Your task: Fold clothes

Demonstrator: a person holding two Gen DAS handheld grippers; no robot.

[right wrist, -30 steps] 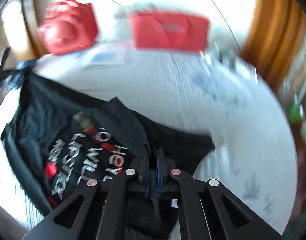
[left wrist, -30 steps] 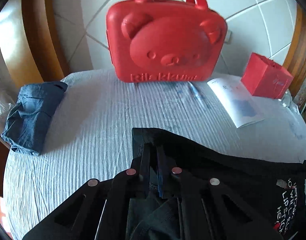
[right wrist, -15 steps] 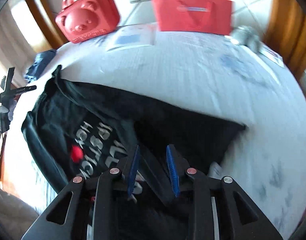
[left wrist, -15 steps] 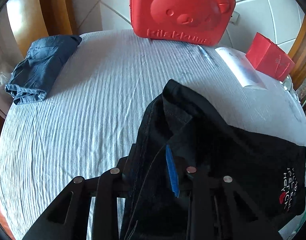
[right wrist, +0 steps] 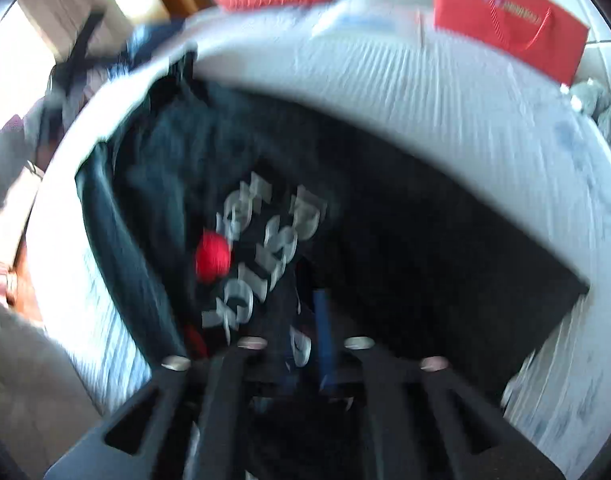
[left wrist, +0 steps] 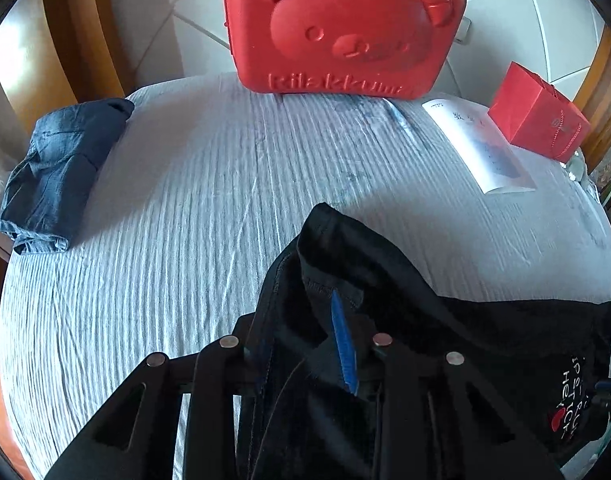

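the folded blue garment (left wrist: 57,172) sits at the far left edge of the surface (left wrist: 177,248), which is covered in a ribbed pale cloth. further along, at the back, a red bear-face case (left wrist: 341,28) stands upright against the tiled wall, its raised lettering facing the room. right of it a white leaflet (left wrist: 477,144) lies flat, and just beyond that a small red gift bag (left wrist: 537,120) stands near the wooden frame.

the black t-shirt (left wrist: 425,320) lies on the near part of the surface, well apart from the blue garment, spreading out to the right where its white lettering and a red spot show. one corner of it peaks up in front of the left gripper (left wrist: 305,344). that gripper's jaws are spread, with black fabric bunched between and over them; only one blue pad (left wrist: 343,352) shows clearly, the other is mostly buried in cloth, and nothing looks pinched.

from the right wrist view everything is smeared by motion. the shirt's print, with its pale letters and red dot, lies just ahead of the right gripper (right wrist: 301,344), and the dark cloth stretches away to a straight edge on the right. a fold of shirt lies between the jaws beside a blue pad (right wrist: 323,332), but i cannot tell through the blur whether they are clamped on it or loose.
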